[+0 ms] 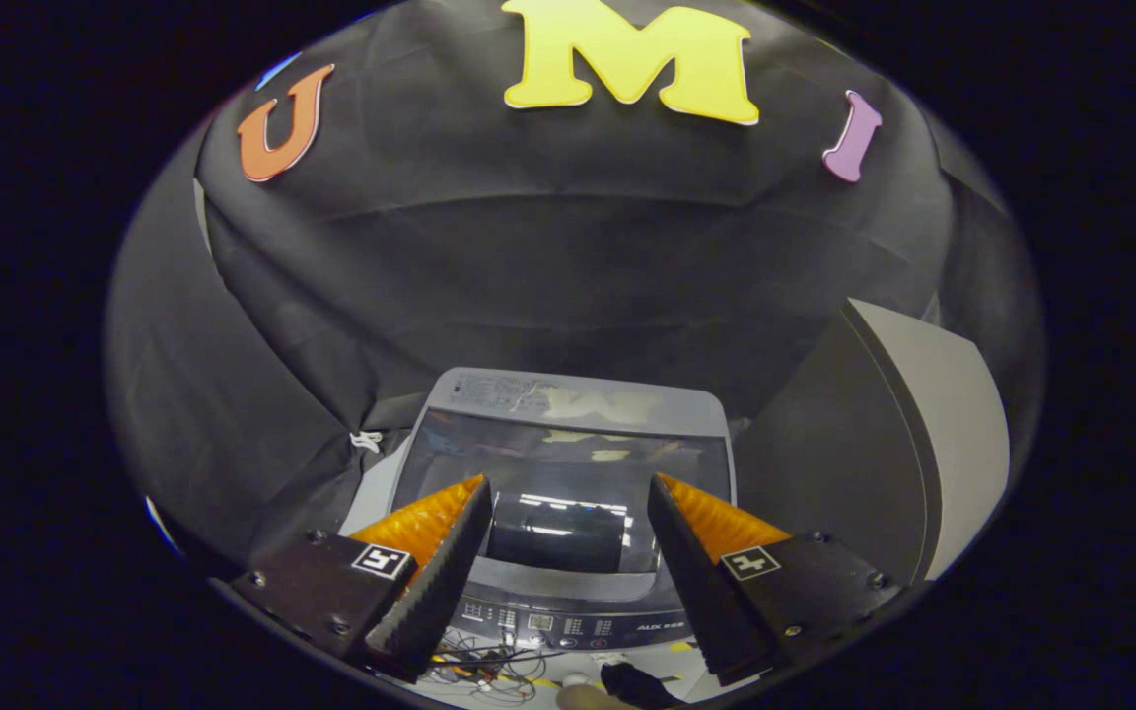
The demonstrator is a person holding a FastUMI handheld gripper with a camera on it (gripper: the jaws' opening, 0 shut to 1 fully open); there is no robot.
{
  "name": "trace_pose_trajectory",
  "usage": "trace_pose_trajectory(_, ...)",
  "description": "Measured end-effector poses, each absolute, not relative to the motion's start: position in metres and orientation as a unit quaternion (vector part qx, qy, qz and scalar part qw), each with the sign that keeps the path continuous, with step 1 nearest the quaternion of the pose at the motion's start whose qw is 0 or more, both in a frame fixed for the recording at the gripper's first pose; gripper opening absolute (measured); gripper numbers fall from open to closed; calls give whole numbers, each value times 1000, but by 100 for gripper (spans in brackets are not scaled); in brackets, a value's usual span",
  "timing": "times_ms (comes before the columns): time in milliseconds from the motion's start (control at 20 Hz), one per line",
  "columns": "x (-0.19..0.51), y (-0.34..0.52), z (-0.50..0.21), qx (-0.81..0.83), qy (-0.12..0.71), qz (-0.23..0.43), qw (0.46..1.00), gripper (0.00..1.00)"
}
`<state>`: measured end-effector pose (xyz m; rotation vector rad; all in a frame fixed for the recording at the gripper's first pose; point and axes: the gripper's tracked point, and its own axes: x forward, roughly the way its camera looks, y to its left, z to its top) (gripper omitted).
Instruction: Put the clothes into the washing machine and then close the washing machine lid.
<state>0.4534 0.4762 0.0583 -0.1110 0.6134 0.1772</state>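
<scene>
Straight ahead in the gripper view, the washing machine (568, 493) sits below and beyond the gripper (568, 552), whose 2 fingers stand wide apart, gripping nothing. Its glass lid (568, 473) looks shut, so what lies inside is hidden. A dark bundle, possibly the clothes (637, 683), lies beneath the fingers by loose cables (489, 671). A grey panel (923, 434) stands right of the washing machine.

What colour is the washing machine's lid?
Dark, shiny glass in a grey frame, seen in the gripper view: washing machine lid, beyond the open gripper.
</scene>
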Motion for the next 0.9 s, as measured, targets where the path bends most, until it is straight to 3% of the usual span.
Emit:
trace_pose_trajectory(350,430,467,78,-54,278,98,954,99)
trace_pose_trajectory(650,385,434,137,-56,178,124,975,99)
trace_pose_trajectory(900,309,377,210,-35,67,151,986,99)
